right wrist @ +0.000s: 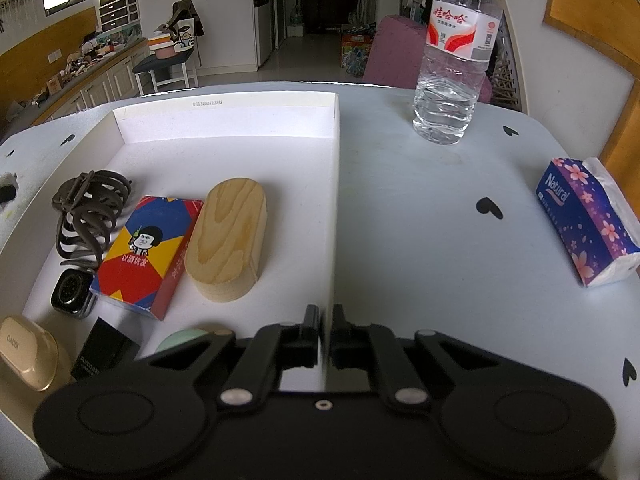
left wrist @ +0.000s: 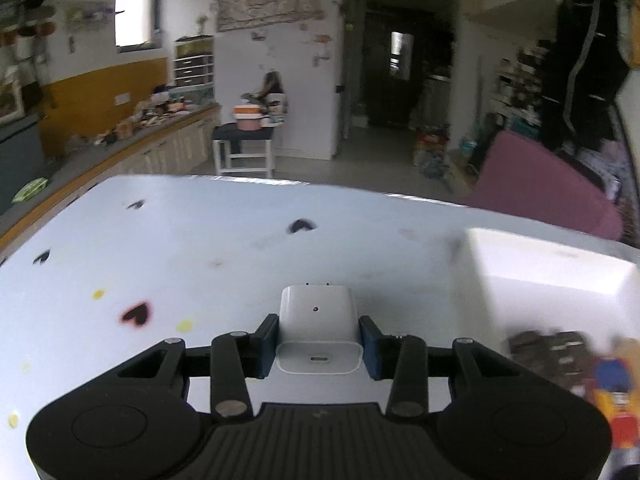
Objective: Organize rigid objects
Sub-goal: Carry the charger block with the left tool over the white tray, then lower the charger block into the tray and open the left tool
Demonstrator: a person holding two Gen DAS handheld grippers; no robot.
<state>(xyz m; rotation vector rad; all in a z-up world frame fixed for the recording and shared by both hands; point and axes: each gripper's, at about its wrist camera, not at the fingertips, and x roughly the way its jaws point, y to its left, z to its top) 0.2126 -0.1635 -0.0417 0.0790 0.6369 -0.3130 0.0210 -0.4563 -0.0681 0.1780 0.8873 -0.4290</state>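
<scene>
My left gripper (left wrist: 319,344) is shut on a white charger plug (left wrist: 318,320), its blue pads (left wrist: 268,346) pressing both sides, held above the white table (left wrist: 200,240). The white box (left wrist: 552,276) lies to its right, with blurred items at its near end. My right gripper (right wrist: 327,320) is shut on the right wall of that white box (right wrist: 335,200). Inside lie a wooden block (right wrist: 228,240), a colourful card pack (right wrist: 146,248), a coiled brown cable (right wrist: 88,212), a smartwatch (right wrist: 72,292), a beige earbud case (right wrist: 24,354) and a black box (right wrist: 104,354).
A water bottle (right wrist: 456,52) stands at the table's far right. A tissue pack (right wrist: 588,220) lies near the right edge. A pale green round thing (right wrist: 180,340) shows partly behind my right gripper. A pink chair (left wrist: 540,188) stands beyond the table's far edge.
</scene>
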